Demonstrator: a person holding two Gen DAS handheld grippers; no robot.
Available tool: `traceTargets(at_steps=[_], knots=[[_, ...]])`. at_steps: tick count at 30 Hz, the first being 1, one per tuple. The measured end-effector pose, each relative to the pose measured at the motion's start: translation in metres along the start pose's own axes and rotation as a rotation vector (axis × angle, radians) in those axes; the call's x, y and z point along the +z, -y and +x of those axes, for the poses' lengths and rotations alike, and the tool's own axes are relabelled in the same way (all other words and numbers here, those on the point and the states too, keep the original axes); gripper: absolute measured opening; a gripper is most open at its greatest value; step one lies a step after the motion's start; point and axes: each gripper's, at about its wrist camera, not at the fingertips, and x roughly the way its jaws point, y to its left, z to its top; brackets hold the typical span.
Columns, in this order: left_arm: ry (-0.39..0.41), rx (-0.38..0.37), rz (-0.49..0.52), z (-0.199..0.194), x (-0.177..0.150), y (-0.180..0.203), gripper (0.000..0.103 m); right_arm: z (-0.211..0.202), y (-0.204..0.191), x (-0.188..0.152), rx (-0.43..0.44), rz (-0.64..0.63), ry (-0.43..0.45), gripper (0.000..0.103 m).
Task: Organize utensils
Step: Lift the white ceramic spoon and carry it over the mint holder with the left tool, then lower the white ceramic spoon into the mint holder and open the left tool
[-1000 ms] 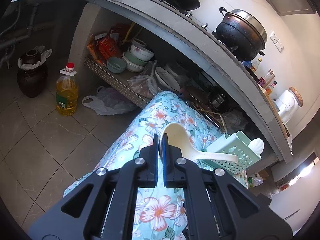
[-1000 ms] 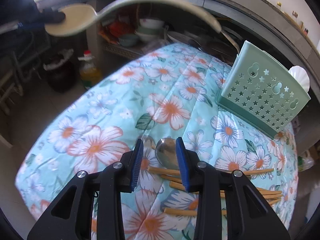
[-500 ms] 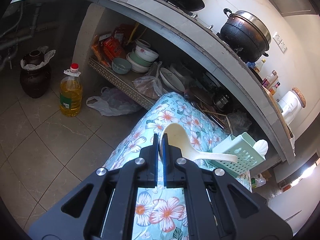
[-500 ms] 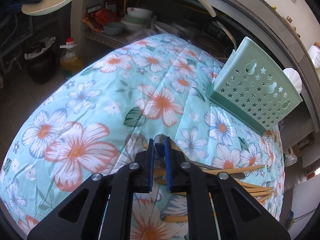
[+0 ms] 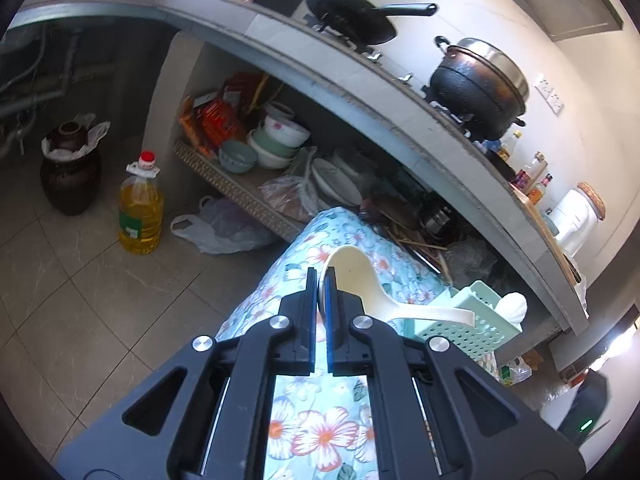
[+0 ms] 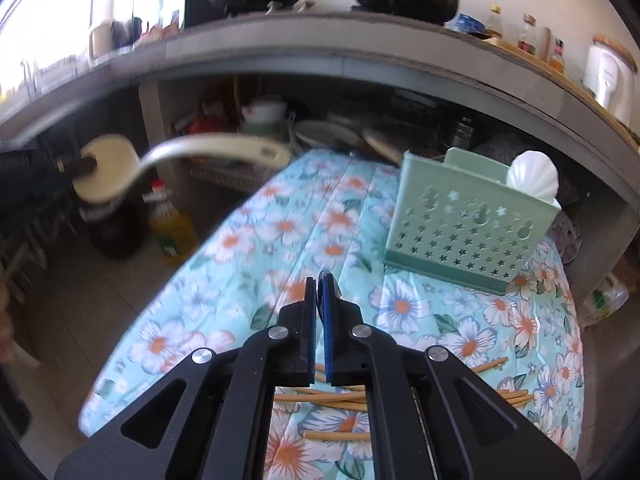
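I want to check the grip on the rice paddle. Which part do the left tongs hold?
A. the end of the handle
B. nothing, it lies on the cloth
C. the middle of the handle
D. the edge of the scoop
D: the left tongs pinch the scoop edge of the paddle; its handle sticks out free.

Likely home kitchen, wok (image 5: 348, 18), pot (image 5: 478, 88), stacked bowls (image 5: 280, 142)

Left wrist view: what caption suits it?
Left gripper pinches a cream rice paddle above the floral cloth, near a green holder.
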Motion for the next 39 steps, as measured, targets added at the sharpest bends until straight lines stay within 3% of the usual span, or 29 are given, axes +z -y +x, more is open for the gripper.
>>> traceTargets(at_steps=[5, 14, 18, 25, 31, 39], knots=[[0.041, -0.04, 0.068, -0.006, 0.005, 0.029, 0.002, -0.031, 0.047, 0.015, 0.066, 0.124, 0.049, 0.003], [0.096, -0.15, 0.173, -0.009, 0.014, 0.098, 0.002, -0.059, 0.125, 0.02, 0.09, 0.271, 0.106, 0.002], [0.122, -0.173, 0.277, -0.005, 0.013, 0.14, 0.002, -0.072, 0.157, 0.02, 0.098, 0.324, 0.141, 0.002], [0.186, -0.047, 0.61, 0.017, -0.004, 0.221, 0.002, -0.09, 0.196, 0.021, 0.103, 0.373, 0.202, 0.002], [0.278, 0.095, 0.85, 0.03, -0.023, 0.263, 0.002, -0.099, 0.211, 0.023, 0.111, 0.382, 0.235, 0.002], [0.298, 0.209, 0.983, 0.056, -0.031, 0.282, 0.002, -0.103, 0.217, 0.023, 0.119, 0.378, 0.253, 0.002]])
